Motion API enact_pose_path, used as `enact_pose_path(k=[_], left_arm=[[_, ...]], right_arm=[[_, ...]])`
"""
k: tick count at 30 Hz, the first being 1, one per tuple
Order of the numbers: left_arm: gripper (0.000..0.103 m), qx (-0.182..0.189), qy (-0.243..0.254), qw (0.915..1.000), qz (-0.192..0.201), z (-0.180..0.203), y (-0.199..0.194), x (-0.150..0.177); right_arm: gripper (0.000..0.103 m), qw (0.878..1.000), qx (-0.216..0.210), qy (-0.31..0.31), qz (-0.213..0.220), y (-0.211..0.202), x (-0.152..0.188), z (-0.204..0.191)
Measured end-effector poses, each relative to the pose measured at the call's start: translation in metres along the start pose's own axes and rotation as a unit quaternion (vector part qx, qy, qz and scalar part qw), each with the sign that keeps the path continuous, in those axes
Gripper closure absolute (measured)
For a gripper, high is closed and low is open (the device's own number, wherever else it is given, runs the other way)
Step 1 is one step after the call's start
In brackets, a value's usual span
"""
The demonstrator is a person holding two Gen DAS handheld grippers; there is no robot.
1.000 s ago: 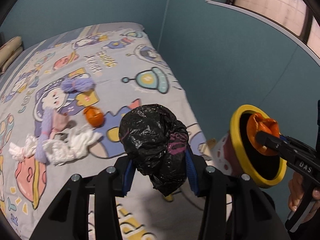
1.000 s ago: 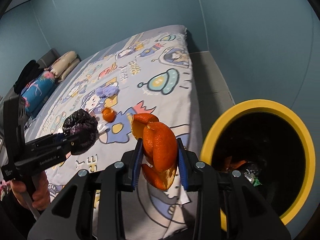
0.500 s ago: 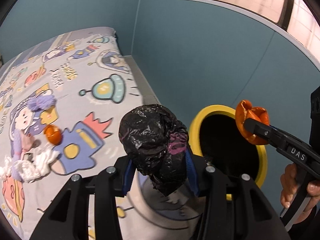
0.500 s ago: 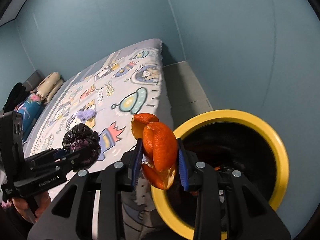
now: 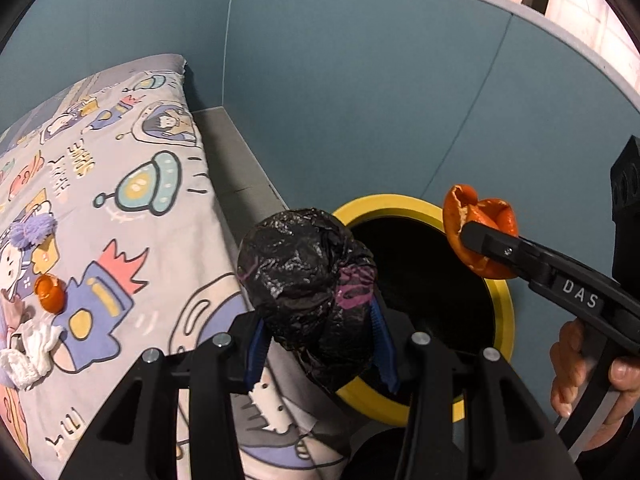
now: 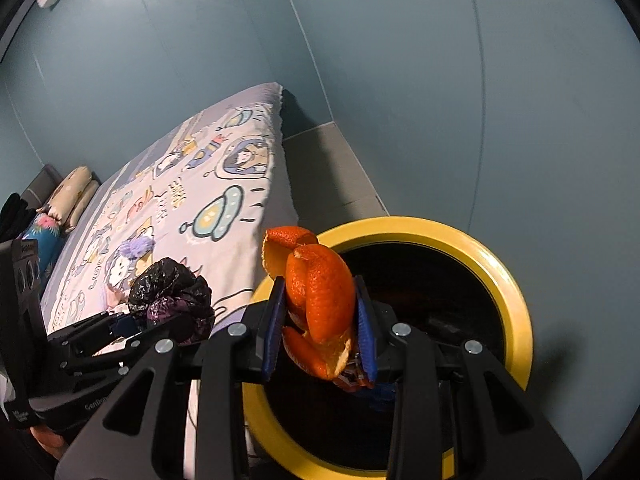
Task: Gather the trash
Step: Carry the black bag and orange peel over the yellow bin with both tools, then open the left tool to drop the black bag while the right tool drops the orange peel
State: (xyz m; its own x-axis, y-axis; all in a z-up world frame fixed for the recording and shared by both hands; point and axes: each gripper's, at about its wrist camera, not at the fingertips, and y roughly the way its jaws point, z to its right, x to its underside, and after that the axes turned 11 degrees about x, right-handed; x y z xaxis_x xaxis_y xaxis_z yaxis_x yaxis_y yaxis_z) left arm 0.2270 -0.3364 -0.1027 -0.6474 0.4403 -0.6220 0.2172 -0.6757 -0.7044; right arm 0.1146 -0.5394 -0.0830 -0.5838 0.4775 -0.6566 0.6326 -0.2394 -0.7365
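**Trash hanging over the yellow-rimmed bin**

Lettering first: "DAS" is showing white on the right gripper's black arm in the left wrist view; the print on the other tool's body is too small to read. Left to right now: the cartoon bedsheet is carrying a small orange peel piece beside a white crumpled tissue. The left gripper is clamping a crumpled black bag between its blue pads, hanging at the bin's near edge. The right gripper is pinching an orange peel directly above the bin. Inside, the bin is looking dark, its contents unclear.
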Motion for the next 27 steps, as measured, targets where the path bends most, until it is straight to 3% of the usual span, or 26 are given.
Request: enact_pose_path(k=[14, 27], left_arm=[[0.061, 0.017, 0.003, 0.9987, -0.049, 0.023, 0.057, 0.011], [0.058, 0.018, 0.005, 0.9976, -0.066, 0.028, 0.07, 0.021]], right_arm=[[0.072, 0.998, 0.021, 0.039, -0.039, 0.04, 0.006, 0.032], [0.069, 0.996, 0.016, 0.062, -0.056, 0.045, 0.011, 0.048]])
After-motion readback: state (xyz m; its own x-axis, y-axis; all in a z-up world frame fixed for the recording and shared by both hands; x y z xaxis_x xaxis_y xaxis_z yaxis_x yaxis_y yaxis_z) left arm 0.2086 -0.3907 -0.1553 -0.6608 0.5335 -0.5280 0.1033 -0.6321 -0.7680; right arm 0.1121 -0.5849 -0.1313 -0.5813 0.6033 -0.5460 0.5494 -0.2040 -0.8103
